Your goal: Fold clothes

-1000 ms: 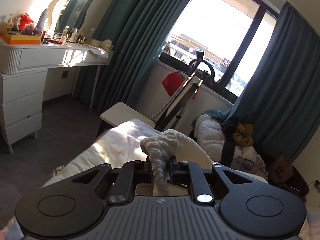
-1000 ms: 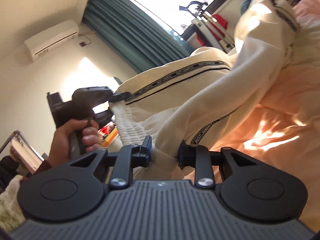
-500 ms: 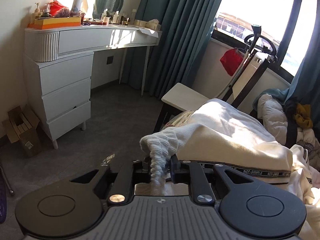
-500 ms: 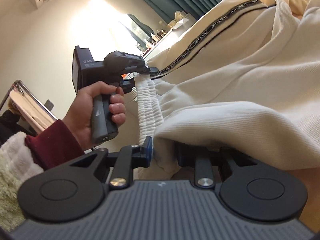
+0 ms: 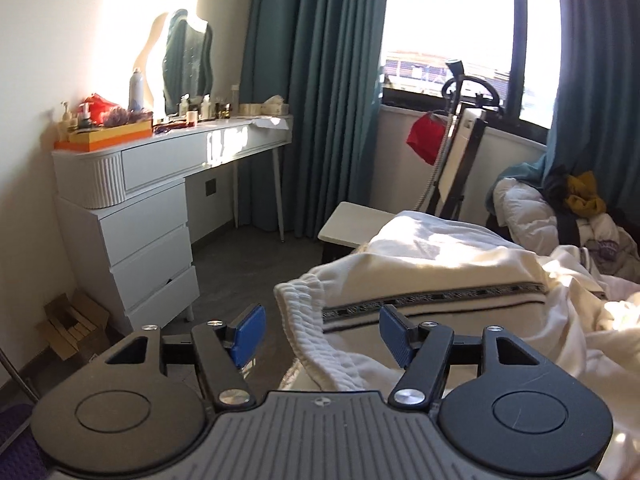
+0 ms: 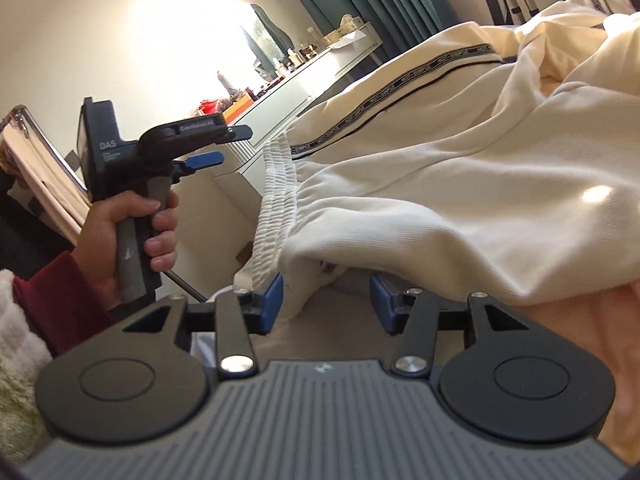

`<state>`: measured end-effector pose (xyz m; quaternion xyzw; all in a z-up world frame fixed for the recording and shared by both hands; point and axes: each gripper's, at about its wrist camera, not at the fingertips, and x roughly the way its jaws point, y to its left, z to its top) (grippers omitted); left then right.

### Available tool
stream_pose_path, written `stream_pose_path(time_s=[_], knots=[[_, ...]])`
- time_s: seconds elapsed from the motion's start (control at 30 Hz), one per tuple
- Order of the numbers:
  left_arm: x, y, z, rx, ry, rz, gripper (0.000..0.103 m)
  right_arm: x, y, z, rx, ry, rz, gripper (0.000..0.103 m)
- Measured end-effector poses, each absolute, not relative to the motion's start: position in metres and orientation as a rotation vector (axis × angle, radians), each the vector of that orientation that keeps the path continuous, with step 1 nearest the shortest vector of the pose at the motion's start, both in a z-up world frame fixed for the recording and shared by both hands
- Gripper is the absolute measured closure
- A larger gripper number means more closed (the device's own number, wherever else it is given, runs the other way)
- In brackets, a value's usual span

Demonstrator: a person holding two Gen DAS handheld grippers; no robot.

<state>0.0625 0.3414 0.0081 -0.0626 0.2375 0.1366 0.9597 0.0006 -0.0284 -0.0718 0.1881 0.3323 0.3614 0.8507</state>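
Left gripper (image 5: 320, 334): jaws opening, blue pads well apart, the ribbed waistband (image 5: 304, 320) of the cream trousers (image 5: 440, 280) runs through the gap but neither pad presses it, so nothing is held. Right gripper (image 6: 326, 300): jaws also opening, pads apart, cloth hanging just above and between them; the left pad looks to brush the waistband edge, no clamp. The right view shows the left hand (image 6: 120, 232) round the other gripper's handle, that gripper clear of the cloth and beside the waistband end. Trousers lie spread on the bed (image 6: 580, 312), waistband at the near edge facing both grippers, black lettered side stripe (image 5: 436, 298) running away toward the window. Beyond: white dresser (image 5: 132, 208), teal curtains (image 5: 312, 80), pile of other laundry (image 5: 576, 216) at the far corner. Handling guess: soft mid-weight knit, limp, will sag and bunch, not slippery, nothing fragile. Best hold is the elastic waistband, thick and gathered, or a doubled edge at the stripe seam; a single layer mid-panel would likely just drag and wrinkle.
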Motion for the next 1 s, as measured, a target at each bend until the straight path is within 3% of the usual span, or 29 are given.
stream_pose_path(time_s=[0.13,0.53,1.0], knots=[[0.022,0.287,0.005,-0.140,0.447,0.208,0.032,-0.020,-0.075,-0.057,0.354,0.646,0.683,0.048],[-0.019,0.130,0.005,-0.045,0.444,-0.049,0.032,-0.050,-0.210,-0.026,0.227,0.484,0.410,0.048],[0.044,0.005,-0.042,-0.051,0.545,-0.224,0.032,-0.011,-0.300,-0.043,0.537,0.470,0.205,0.048]])
